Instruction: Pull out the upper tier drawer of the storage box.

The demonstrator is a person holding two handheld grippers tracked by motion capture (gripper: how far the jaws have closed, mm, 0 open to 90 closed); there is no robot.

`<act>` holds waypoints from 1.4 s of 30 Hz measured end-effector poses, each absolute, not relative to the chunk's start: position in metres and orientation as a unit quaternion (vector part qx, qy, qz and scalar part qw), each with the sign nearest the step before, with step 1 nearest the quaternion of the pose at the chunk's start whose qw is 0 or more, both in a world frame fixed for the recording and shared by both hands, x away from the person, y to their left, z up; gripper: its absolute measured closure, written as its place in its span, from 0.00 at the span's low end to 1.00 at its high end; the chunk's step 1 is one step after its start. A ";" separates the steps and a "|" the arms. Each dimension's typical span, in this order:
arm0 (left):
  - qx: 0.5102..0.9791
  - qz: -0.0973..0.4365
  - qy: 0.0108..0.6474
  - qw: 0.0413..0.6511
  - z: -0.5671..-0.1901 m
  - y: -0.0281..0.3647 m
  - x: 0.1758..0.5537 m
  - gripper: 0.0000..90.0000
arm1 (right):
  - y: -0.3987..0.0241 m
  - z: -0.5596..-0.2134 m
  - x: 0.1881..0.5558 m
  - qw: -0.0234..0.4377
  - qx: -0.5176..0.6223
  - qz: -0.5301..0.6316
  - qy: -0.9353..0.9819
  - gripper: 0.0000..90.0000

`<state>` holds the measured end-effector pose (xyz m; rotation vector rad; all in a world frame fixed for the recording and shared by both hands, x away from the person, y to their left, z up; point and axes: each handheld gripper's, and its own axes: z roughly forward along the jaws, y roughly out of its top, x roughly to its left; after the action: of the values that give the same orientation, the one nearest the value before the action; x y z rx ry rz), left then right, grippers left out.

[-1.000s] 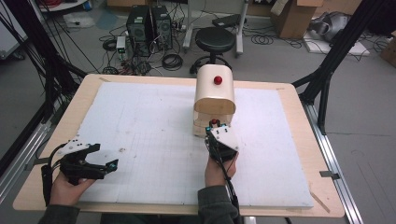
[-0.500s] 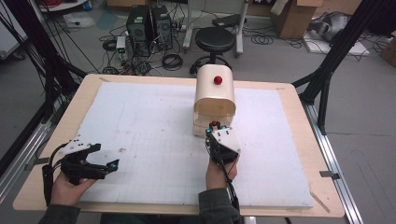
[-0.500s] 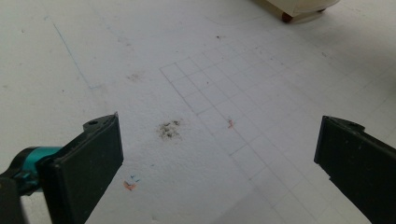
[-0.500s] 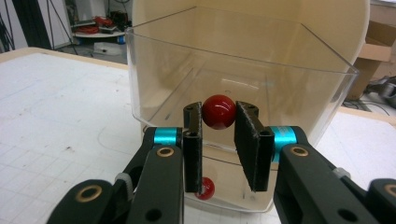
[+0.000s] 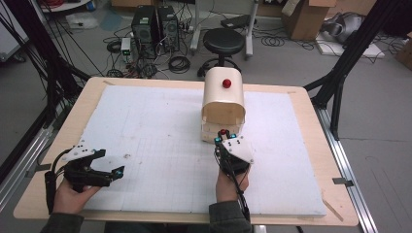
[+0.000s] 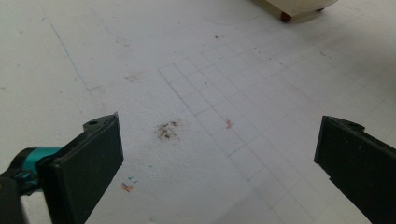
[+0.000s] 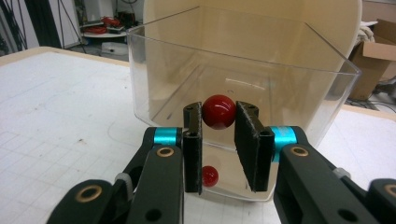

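Near the table's middle, our right gripper [image 7: 219, 123] pinches the glossy red round knob [image 7: 218, 111] of a clear, hard-plastic drawer [image 7: 289, 88], drawn partly out from a cream, arch-topped cabinet [image 5: 223, 99]. Our left gripper [image 6: 217, 149], jaws spread wide and empty, hovers at the near left over the white, grid-lined foam board [image 6: 196, 70]

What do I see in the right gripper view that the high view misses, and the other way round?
Right gripper view: close up, the right gripper has its black jaws clamped on the red drawer knob of a clear plastic drawer.

High view: the left gripper, jaws open, over the white gridded board; a red top knob on the cream cabinet; a stool and computer towers on the floor.

Both: the cream cabinet, the board, the right gripper at the drawer.
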<state>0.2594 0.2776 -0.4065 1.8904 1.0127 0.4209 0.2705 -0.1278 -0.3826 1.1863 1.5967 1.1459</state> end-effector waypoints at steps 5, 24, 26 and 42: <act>0.769 0.171 0.410 0.460 -0.407 0.277 0.260 0.02 | -0.129 -0.382 0.266 0.408 0.470 0.456 0.636 0.81; 0.769 0.171 0.409 0.460 -0.406 0.276 0.259 0.02 | -0.130 -0.383 0.252 0.407 0.465 0.460 0.637 0.81; 0.769 0.171 0.409 0.460 -0.406 0.276 0.259 0.02 | -0.130 -0.383 0.250 0.407 0.465 0.461 0.637 0.81; 0.770 0.170 0.408 0.460 -0.406 0.276 0.259 0.02 | -0.132 -0.384 0.240 0.404 0.463 0.465 0.638 0.81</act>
<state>0.2593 0.2763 -0.4063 1.8951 1.0043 0.4183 0.2396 -0.1315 -0.3840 1.1695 1.6100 1.1740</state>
